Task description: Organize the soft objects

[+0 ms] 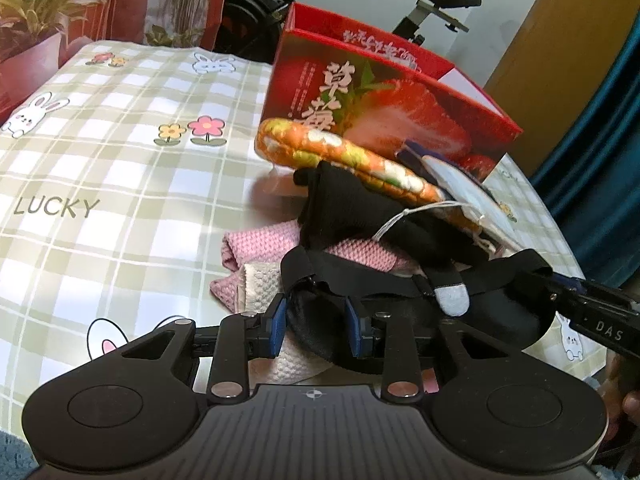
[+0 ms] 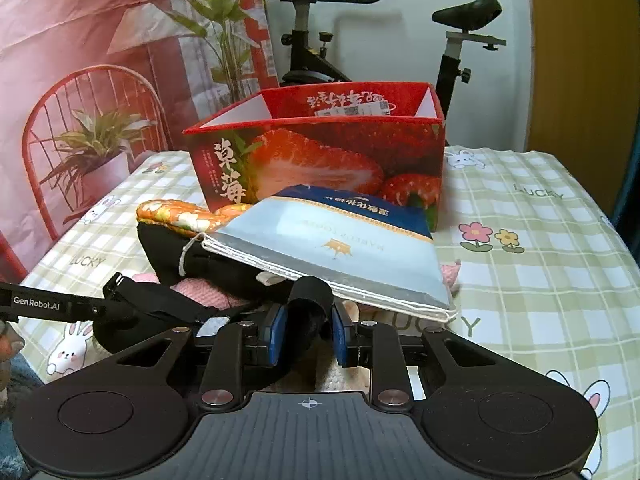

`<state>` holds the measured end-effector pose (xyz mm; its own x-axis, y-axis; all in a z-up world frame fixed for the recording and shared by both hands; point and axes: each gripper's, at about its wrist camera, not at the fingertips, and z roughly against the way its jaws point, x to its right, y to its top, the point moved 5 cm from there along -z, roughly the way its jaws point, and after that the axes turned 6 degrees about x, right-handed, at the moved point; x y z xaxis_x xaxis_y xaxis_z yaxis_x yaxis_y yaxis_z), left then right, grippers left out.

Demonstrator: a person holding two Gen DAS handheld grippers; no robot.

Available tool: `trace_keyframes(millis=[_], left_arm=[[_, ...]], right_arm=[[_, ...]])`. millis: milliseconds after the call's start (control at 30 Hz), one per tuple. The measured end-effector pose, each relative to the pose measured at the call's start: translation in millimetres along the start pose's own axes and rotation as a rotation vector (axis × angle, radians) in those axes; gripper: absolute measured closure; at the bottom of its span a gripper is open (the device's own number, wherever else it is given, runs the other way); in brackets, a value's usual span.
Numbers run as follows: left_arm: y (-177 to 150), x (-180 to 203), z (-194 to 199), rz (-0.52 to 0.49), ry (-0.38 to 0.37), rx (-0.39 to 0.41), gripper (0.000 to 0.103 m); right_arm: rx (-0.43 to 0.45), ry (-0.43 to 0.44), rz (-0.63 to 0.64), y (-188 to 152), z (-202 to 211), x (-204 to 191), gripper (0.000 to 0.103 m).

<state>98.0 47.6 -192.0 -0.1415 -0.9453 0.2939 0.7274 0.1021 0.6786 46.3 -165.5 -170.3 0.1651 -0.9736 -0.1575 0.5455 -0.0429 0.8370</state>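
A pile of soft things lies in front of a red strawberry box [image 1: 384, 92] [image 2: 320, 160]. On the pile: an orange floral pot holder [image 1: 352, 160] [image 2: 176, 214], a blue-and-white soft pack [image 2: 340, 248] [image 1: 464, 184], a black cloth [image 1: 352, 208], a pink knitted cloth [image 1: 264, 248] and a black eye mask with straps [image 1: 400, 312]. My left gripper [image 1: 318, 326] is closed on one end of the eye mask. My right gripper [image 2: 308, 328] is closed on the mask's black strap [image 2: 310, 300]; its arm [image 1: 600, 320] shows at the right of the left wrist view.
The table wears a green checked cloth with rabbits and flowers [image 1: 100, 160] [image 2: 540, 260]. An exercise bike [image 2: 452, 52] stands behind the box. A red printed backdrop with plants [image 2: 80, 100] hangs at the left.
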Motion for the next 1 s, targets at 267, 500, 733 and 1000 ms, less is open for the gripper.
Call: trace_keyframes(millis=[267, 500, 733, 1000], left_arm=[[-3.4, -4.6, -5.3, 0.005, 0.001, -0.015, 0.070], [-3.3, -5.0, -6.5, 0.012, -0.001, -0.018, 0.070], [-3.5, -5.1, -6.0, 0.012, -0.004, -0.020, 0.070], [0.6, 0.2, 3.1, 0.005, -0.037, 0.018, 0.070]], right_arm=[[0.002, -0.026, 0.026, -1.1, -2.7, 3.3, 0.076], [-0.047, -0.034, -0.010, -6.0, -8.7, 9.5, 0.074], [-0.089, -0.015, -0.036, -12.6, -13.6, 10.3, 0.070], [-0.015, 0.027, -0.013, -1.5, -2.2, 2.9, 0.081]])
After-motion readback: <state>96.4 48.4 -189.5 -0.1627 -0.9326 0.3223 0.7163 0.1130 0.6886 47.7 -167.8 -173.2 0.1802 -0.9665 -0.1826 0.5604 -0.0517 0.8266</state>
